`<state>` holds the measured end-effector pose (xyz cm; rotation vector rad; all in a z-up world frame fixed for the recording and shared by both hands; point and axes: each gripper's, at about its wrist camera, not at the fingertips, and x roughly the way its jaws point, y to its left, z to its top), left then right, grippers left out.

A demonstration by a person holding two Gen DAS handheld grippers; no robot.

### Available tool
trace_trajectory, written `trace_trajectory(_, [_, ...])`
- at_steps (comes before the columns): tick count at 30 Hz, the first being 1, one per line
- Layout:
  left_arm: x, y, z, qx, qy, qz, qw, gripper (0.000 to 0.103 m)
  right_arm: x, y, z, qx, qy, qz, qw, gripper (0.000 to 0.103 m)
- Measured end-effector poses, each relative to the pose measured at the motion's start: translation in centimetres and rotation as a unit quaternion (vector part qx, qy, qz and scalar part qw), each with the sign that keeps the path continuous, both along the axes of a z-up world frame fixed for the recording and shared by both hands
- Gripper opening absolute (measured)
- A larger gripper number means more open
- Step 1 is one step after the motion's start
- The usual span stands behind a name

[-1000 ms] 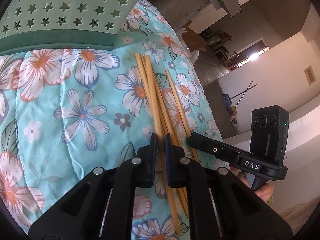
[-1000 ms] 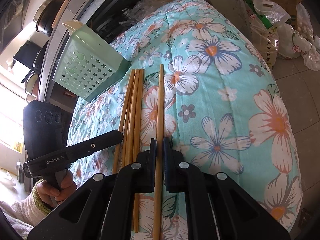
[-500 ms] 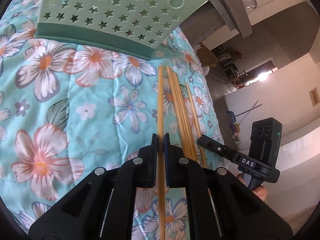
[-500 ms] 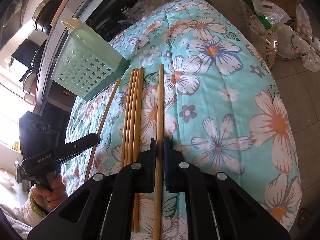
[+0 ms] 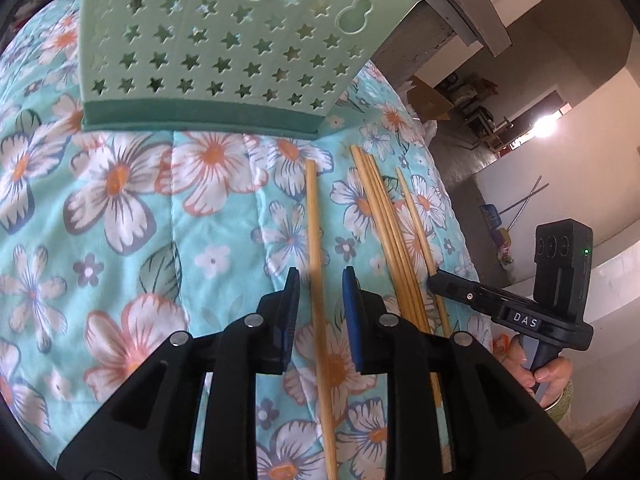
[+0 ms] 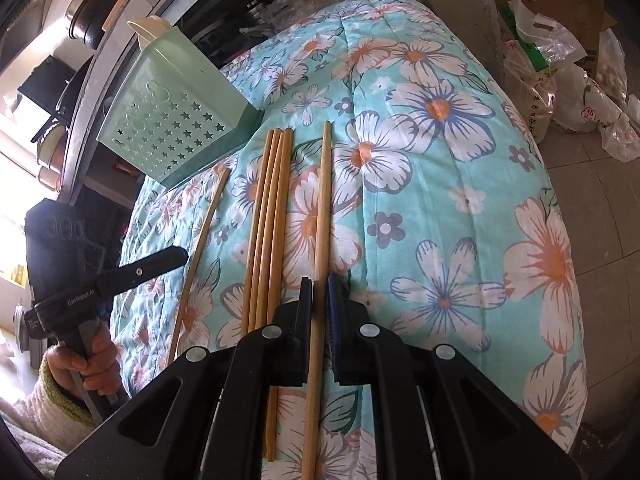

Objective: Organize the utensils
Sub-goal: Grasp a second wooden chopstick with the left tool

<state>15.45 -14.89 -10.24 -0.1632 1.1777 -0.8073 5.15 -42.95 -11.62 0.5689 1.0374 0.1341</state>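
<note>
Several wooden chopsticks lie on a floral quilt. In the left wrist view my left gripper (image 5: 319, 276) is open, its pads apart on either side of a single chopstick (image 5: 316, 248) lying on the quilt. A bundle of chopsticks (image 5: 384, 220) lies to its right. In the right wrist view my right gripper (image 6: 318, 284) is shut on another single chopstick (image 6: 322, 216), right of the bundle (image 6: 270, 216). The lone chopstick (image 6: 200, 248) lies left of it. A pale green star-punched utensil holder (image 5: 224, 40) stands beyond; it also shows in the right wrist view (image 6: 176, 136).
The quilt (image 6: 440, 160) rounds off and drops to a tiled floor (image 6: 608, 200) at right. Plastic bags and cardboard (image 6: 560, 40) sit beyond. A shelf with pots (image 6: 92, 12) is behind the holder.
My left gripper carried one chopstick left out of the bundle, then opened and released it on the quilt. My right gripper stayed shut on its chopstick.
</note>
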Motion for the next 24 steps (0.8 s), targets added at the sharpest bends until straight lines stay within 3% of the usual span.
trace_trajectory(6, [2.3,-2.4,0.9,0.044,-0.031,-0.041,0.9977,0.021,1.4,-0.2,1.3,-0.028,0.001,0.012,1.000,0.023])
trace_trajectory(24, [4.4,-6.2,-0.3,0.109,-0.048,-0.075,0.9900,0.020,8.7,-0.5,1.1,-0.086,0.009,0.035,0.996,0.023])
